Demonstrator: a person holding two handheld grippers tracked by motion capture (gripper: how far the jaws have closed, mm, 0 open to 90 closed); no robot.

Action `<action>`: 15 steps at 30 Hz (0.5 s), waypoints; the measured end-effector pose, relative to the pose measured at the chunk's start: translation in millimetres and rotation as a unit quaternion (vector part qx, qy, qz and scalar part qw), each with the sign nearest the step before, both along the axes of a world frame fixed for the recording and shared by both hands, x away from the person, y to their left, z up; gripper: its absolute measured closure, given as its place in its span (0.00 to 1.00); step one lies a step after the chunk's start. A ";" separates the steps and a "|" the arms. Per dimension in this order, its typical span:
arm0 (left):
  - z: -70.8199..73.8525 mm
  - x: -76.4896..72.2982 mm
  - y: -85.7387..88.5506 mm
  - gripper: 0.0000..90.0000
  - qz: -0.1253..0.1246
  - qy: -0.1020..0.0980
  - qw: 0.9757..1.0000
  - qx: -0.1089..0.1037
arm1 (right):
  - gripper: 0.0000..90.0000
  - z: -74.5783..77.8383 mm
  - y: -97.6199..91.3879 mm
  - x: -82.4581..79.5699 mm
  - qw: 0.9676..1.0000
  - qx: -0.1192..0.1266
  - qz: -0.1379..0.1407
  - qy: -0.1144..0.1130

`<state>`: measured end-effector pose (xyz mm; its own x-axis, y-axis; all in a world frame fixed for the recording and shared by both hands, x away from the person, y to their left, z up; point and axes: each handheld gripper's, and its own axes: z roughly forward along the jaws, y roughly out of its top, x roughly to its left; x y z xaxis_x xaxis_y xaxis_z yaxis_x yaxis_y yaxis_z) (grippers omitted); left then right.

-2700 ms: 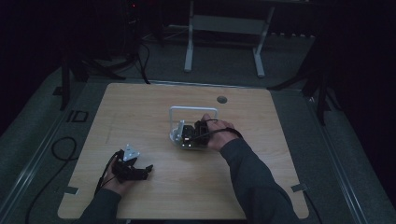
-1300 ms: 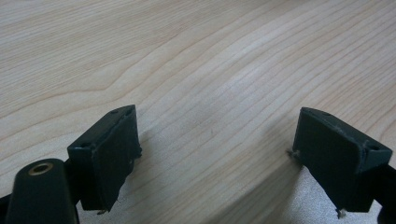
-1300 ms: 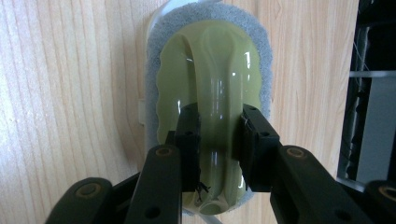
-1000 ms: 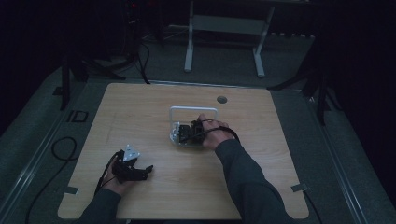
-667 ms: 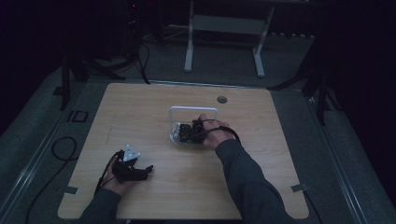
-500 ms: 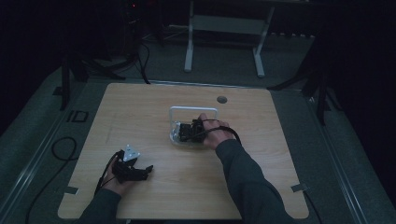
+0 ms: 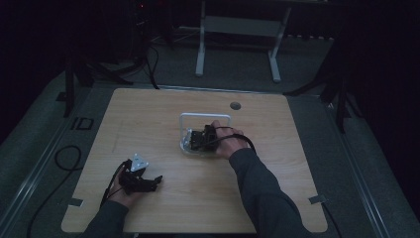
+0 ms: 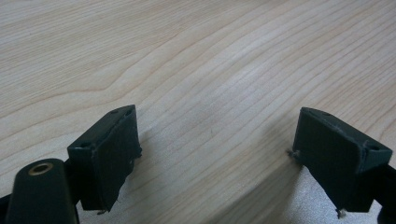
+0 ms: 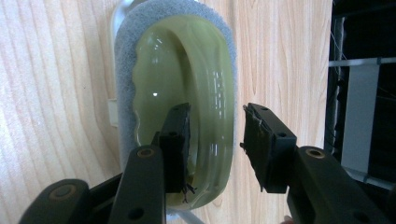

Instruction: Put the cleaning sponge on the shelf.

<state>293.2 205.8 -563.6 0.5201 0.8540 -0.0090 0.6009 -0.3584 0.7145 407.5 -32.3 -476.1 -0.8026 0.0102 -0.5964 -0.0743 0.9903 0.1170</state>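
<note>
Right gripper (image 9: pixel 215 144) reaches forward over the white rack (image 7: pixel 205 118) at table (image 7: pixel 148 119) centre — jaws have just been opening, now part open, straddling the yellow-green sponge's (image 9: pixel 187 70) edge without pinching it. The sponge sits in the rack. Left gripper (image 8: pixel 215 154) rests low near the front-left edge — jaws wide, empty.

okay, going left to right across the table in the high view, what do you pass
left gripper near the front left → bare wooden table → right gripper over the white-framed holder → the person's right hand.
</note>
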 end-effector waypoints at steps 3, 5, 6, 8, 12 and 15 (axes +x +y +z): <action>0.0 0.0 0.0 0.16 0.000 0.000 1.000 0.000 | 0.62 1.6 -2.9 -1.9 1.000 0.009 -0.003 0.001; 0.0 0.0 0.0 0.16 0.000 0.000 1.000 0.000 | 0.61 2.9 -4.8 -2.9 1.000 0.012 -0.003 0.003; 0.0 0.0 0.0 0.16 0.000 0.000 1.000 0.000 | 0.61 2.9 -4.8 -2.9 1.000 0.012 -0.003 0.003; 0.0 0.0 0.0 0.16 0.000 0.000 1.000 0.000 | 0.59 4.8 -6.2 -4.9 1.000 0.016 -0.002 0.003; 0.0 0.0 0.0 0.16 0.000 0.000 1.000 0.000 | 0.58 10.4 -7.8 -10.2 1.000 0.029 0.003 -0.001; 0.0 0.0 0.0 0.16 0.000 0.000 1.000 0.001 | 0.57 15.7 -7.8 -18.5 0.999 0.039 0.015 -0.006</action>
